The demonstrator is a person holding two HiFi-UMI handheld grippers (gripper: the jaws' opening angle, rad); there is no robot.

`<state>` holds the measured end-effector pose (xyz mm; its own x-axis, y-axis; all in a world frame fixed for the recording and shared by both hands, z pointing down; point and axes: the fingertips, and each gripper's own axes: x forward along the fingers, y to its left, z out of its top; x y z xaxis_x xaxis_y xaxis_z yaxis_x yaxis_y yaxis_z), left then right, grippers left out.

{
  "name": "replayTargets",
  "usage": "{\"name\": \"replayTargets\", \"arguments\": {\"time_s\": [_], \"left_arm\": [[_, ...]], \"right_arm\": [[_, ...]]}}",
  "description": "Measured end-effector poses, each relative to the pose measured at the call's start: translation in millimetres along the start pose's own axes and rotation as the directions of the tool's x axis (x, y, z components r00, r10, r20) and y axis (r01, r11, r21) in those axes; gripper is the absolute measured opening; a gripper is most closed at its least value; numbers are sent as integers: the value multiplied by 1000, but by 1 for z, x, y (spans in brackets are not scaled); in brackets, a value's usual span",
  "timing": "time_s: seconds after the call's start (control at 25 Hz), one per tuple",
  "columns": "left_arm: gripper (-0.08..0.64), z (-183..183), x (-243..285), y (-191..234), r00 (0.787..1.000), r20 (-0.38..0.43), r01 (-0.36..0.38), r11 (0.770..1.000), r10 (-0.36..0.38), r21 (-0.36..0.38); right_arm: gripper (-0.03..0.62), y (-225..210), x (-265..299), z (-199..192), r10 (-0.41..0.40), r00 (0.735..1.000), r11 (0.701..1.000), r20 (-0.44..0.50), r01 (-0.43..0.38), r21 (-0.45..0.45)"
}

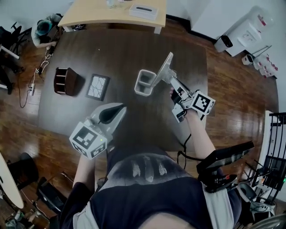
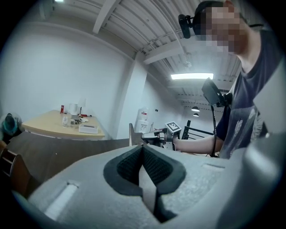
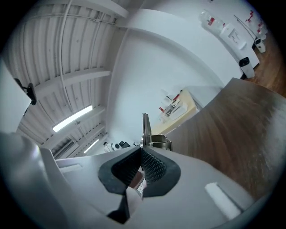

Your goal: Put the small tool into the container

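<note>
The small tool [image 1: 163, 68] is a scraper with a flat metal blade. My right gripper [image 1: 170, 78] is shut on its handle and holds it in the air. The blade tilts up just right of the grey two-compartment container [image 1: 145, 82], which stands on the dark table [image 1: 120, 53]. In the right gripper view the blade [image 3: 146, 127] sticks straight out past the closed pads of the right gripper [image 3: 140, 150]. My left gripper [image 1: 117, 109] hovers at the table's near edge, shut and empty. In its own view the left gripper [image 2: 143, 147] has its pads pressed together.
A brown desk organizer [image 1: 66, 81] and a flat framed tile [image 1: 98, 86] lie on the table's left part. Beyond the dark table stands a light wooden table [image 1: 89, 13] with a white box [image 1: 143, 11]. A person [image 1: 44, 29] sits at the far left.
</note>
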<state>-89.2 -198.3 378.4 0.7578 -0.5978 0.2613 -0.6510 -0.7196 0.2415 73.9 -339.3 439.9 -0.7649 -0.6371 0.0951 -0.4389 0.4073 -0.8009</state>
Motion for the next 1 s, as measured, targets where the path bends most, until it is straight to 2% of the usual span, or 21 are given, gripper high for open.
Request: {"name": "replayTargets", "arguments": {"time_s": [0.2, 0.32, 0.44, 0.6, 0.76, 1.0], "left_arm": [[-2, -7, -23, 21, 1000, 25, -18, 999, 18, -28], [-2, -11, -35, 39, 998, 34, -42, 997, 45, -70], [-2, -10, -42, 48, 998, 40, -38, 995, 42, -90], [-2, -8, -43, 56, 999, 34, -40, 997, 43, -66], [-2, -5, -39, 58, 999, 21, -46, 997, 47, -67], [-2, -12, -38, 69, 996, -21, -84, 993, 83, -80]], "right_arm": [[6, 1, 32, -1, -54, 999, 993, 2, 54, -108], [6, -11, 47, -7, -123, 992, 980, -6, 120, -159], [6, -19, 58, -13, -149, 989, 977, -2, 147, -152], [5, -31, 73, -31, -207, 977, 954, -48, 191, -232], [5, -55, 74, -34, -264, 963, 935, -49, 243, -257], [5, -79, 89, -51, -269, 959, 936, -94, 237, -262]]}}
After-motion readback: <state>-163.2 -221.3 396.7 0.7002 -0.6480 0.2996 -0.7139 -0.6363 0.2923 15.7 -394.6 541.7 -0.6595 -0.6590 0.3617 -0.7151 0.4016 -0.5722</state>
